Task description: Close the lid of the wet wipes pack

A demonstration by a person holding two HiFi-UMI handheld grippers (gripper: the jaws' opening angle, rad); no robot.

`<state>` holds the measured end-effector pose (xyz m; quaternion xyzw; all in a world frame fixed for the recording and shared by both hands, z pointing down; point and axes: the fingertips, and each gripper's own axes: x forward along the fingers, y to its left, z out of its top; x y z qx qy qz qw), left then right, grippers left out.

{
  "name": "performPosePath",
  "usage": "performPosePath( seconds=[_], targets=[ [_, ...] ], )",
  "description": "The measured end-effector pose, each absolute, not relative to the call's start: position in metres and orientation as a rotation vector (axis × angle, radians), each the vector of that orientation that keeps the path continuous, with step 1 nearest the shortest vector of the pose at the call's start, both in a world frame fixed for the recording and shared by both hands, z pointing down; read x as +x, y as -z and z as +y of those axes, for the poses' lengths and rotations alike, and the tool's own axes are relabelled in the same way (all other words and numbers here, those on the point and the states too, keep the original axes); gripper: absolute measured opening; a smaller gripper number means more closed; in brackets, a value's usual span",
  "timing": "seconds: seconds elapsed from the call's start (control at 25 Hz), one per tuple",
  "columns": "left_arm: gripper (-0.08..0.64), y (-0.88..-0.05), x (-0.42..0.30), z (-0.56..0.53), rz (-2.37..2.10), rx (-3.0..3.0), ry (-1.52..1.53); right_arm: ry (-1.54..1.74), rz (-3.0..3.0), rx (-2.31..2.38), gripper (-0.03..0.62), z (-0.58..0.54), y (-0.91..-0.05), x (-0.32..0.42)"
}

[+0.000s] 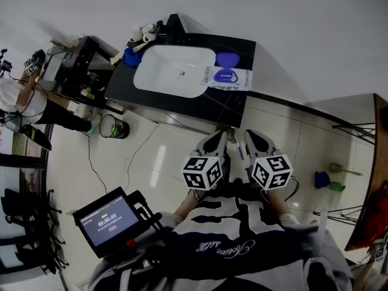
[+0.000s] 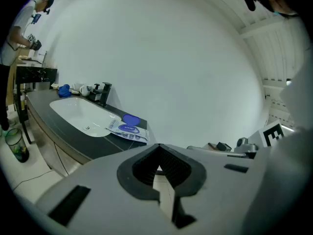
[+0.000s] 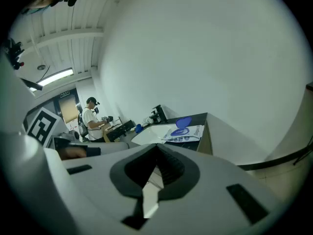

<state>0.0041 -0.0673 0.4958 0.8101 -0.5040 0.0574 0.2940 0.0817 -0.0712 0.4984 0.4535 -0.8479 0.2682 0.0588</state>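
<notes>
A: Wet wipes pack?
B: wet wipes pack (image 1: 228, 77) lies flat on the dark counter (image 1: 200, 105), touching the right rim of the white sink basin (image 1: 159, 71). Blue lid (image 1: 227, 59) is flipped up and open at the wall side.
A: Print on it?
B: Blue oval label plus small lines, too small to read in any view.
A: Grippers?
B: left gripper (image 1: 217, 139) and right gripper (image 1: 253, 139) sit side by side close to the person's chest, over floor tiles, well apart from the pack. Both point toward the counter.
A: Jaws?
B: Both clenched tip to tip, nothing between them.
A: Other writing?
B: Handheld screen (image 1: 108, 221) at lower left shows a timer, looks like 00:00:03, not sure of the last digits. Shirt has white script lettering, unreadable.
A: Rest?
B: Black faucet (image 1: 174, 25) behind the basin, a blue object (image 1: 131, 56) at its left end. Another person (image 1: 18, 99) stands at far left.
</notes>
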Motion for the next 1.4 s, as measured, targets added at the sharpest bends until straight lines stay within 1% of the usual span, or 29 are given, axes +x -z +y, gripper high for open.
performPosePath(
  seconds=[0.12,0.24,0.56,0.76,1.04,1.2,1.4],
  targets=[
    [-0.002,-0.5,-0.001,-0.092,-1.325,2.151,-0.152,-0.825,-2.554,1.403,-0.002,-0.092,-0.501,0.085],
    [-0.002,-0.511,-0.021,-0.138,-1.318,2.147,-0.163,-0.83,-2.526,1.434,-0.002,-0.134,-0.51,0.076],
    [-0.002,-0.55,-0.072,-0.245,-1.294,2.129,-0.287,-0.855,-2.426,1.489,-0.002,-0.221,-0.531,0.052],
    [-0.002,-0.585,-0.077,-0.29,-1.202,2.142,-0.419,-0.875,-2.373,1.491,-0.002,-0.262,-0.548,0.039],
    [-0.002,-0.639,-0.076,-0.317,-1.027,2.096,-0.638,-0.845,-2.216,1.442,-0.002,-0.328,-0.574,0.043],
    [-0.002,-0.65,-0.081,-0.318,-0.968,2.062,-0.671,-0.838,-2.163,1.433,-0.002,-0.37,-0.589,0.056],
    [-0.002,-0.658,-0.07,-0.311,-0.92,2.078,-0.712,-0.868,-2.107,1.421,-0.002,-0.417,-0.616,0.082]
  ],
)
